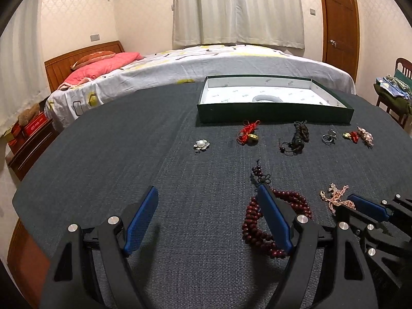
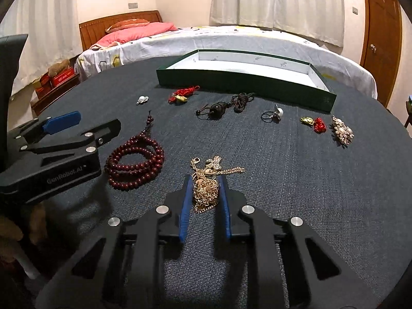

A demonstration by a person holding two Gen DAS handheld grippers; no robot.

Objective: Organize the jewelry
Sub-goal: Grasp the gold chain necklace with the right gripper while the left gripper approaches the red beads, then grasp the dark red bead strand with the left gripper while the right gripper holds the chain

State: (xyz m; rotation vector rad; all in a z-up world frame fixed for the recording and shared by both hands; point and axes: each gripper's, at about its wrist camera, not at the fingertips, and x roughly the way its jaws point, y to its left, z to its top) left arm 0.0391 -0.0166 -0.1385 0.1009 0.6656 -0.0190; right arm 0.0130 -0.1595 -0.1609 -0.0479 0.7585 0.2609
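A dark cloth table [image 2: 296,180] carries everything. At its far edge lies a flat green box [image 2: 244,83], open, white inside. The left gripper [image 1: 208,206] has its jaws spread wide over bare cloth — its right finger stands in front of the dark red bead bracelet [image 2: 135,163]. The right gripper [image 2: 205,180] has its jaws pressed in on the gold chain necklace [image 2: 206,184], which lies in a heap on the cloth. Small brooches and a ring [image 2: 270,115] sit between grippers and box.
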